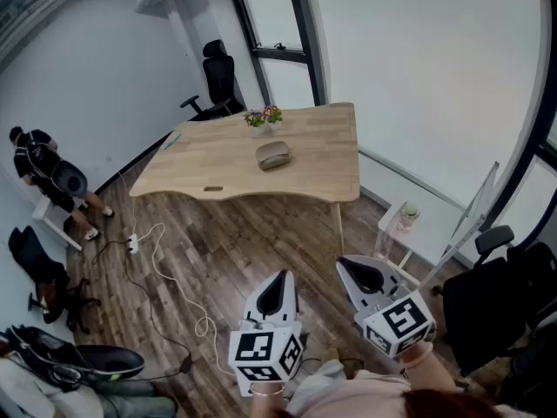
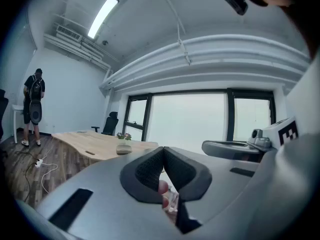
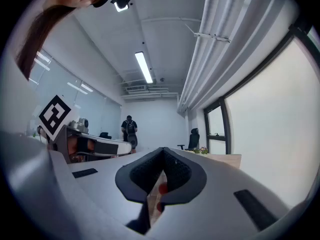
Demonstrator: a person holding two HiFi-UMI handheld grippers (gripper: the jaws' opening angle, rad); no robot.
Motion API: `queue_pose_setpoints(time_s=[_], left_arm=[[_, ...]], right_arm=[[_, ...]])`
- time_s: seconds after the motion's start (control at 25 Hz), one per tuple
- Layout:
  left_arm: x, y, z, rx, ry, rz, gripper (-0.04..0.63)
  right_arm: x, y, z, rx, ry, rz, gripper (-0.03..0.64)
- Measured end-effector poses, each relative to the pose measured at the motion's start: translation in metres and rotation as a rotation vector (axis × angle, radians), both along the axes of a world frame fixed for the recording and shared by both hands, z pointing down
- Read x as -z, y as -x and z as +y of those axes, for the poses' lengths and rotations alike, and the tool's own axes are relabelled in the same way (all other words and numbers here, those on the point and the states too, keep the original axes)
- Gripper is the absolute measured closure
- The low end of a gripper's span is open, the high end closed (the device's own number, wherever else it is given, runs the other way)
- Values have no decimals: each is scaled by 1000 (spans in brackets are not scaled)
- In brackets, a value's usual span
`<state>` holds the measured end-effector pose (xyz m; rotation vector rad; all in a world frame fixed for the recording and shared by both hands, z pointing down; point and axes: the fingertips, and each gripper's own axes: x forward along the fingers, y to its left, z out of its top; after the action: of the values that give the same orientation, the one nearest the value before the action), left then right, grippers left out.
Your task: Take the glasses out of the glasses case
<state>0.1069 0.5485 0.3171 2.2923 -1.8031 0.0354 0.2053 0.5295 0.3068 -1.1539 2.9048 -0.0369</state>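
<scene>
Well, the glasses case (image 1: 272, 155) lies on the wooden table (image 1: 200, 168), around the middle of the top and a little toward its far edge. Its lid is shut, so you can't see what it holds. Its long axis runs roughly along the table's length, crosswise to you. A small flower pot (image 1: 264, 118) stands just behind the case, nearer the table's far edge, holding a few blooms.

You hold both tools well short of the table, over the wood floor on its near side. Your left gripper (image 1: 280, 277) has its jaws pressed together at the tips with nothing between them, and your right gripper (image 1: 348, 266) is clenched the same way, also empty.

An office chair (image 1: 218, 77) stands beyond the table's far left corner. A person (image 1: 43, 168) stands well off the table's left end.
</scene>
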Motion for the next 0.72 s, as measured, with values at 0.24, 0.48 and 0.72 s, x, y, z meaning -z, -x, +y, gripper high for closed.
queue_pose_setpoints(time_s=[0.24,0.48,0.72], left_arm=[[-2,16,-20,-6,-3,-4,594],[1,40,-43,-4,-14,-5,594],[5,60,-60,-15,-22,-2,595]], right_arm=[[-2,9,-24,-34,20,-10,617],[1,27,-52,-68,10,0,617],[3,47,-71,-79,0,1,617]])
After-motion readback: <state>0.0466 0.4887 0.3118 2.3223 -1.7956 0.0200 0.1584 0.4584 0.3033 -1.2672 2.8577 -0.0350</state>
